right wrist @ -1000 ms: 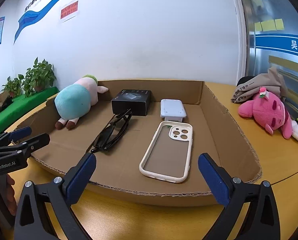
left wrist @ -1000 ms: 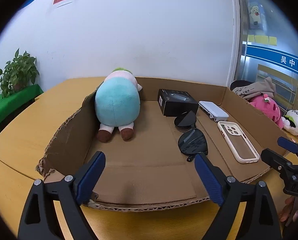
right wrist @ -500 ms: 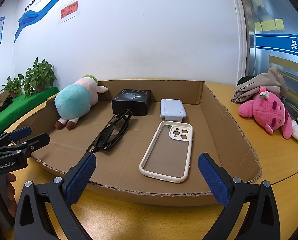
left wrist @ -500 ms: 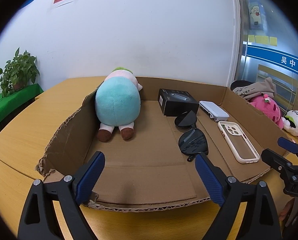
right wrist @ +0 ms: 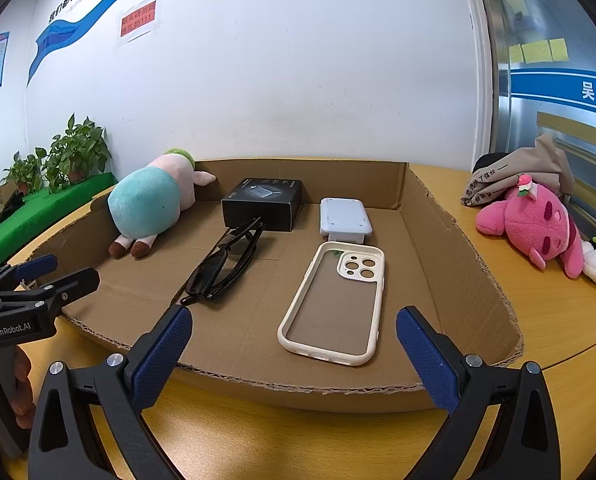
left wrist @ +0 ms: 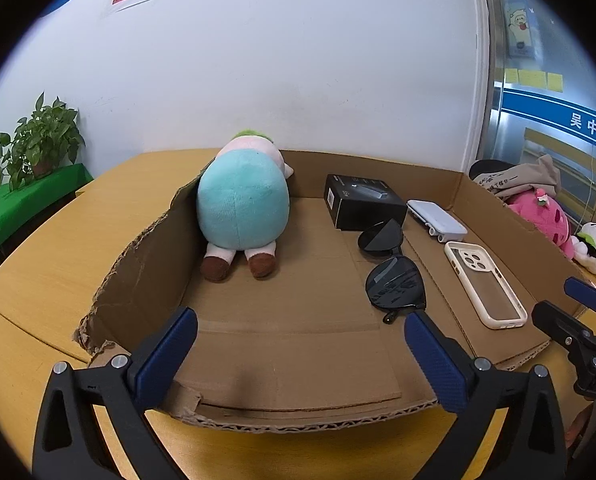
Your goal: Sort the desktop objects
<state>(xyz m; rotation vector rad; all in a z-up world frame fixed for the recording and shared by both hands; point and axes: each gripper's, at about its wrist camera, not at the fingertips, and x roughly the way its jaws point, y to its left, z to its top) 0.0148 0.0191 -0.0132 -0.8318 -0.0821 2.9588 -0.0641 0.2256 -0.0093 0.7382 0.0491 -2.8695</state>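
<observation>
Both grippers hover at the near edge of the shallow cardboard tray (right wrist: 450, 240), outside its front wall: the left gripper (left wrist: 301, 346) has its jaws opening to full spread with nothing between them, and the right gripper (right wrist: 293, 342) is spread wide and empty too. Nearest inside the tray's front wall lies the cream phone case (right wrist: 334, 304), flat and open side up, just ahead of the right gripper; it looks light and somewhat flexible, so pinching one long side rail across its thin rim seems the surest hold, since the smooth back panel would likely slip. Left of the case, toward the tray's middle, the folded black sunglasses (right wrist: 227, 268) lie with their temples pointing at the back wall; the lenses are probably scratch-prone and the frame slim, so a gentle grip across the bridge or the stacked temples would suit. Further back, the white power bank (right wrist: 344, 216) sits just behind the case, rigid, smooth and likely the densest item, best taken across its narrow width. The black box (right wrist: 263, 204) stands near the back wall, stiff with square faces. In the tray's far left corner the teal plush toy (right wrist: 149, 208) lies on its belly, soft and squashy, and forgiving wherever it is squeezed.
</observation>
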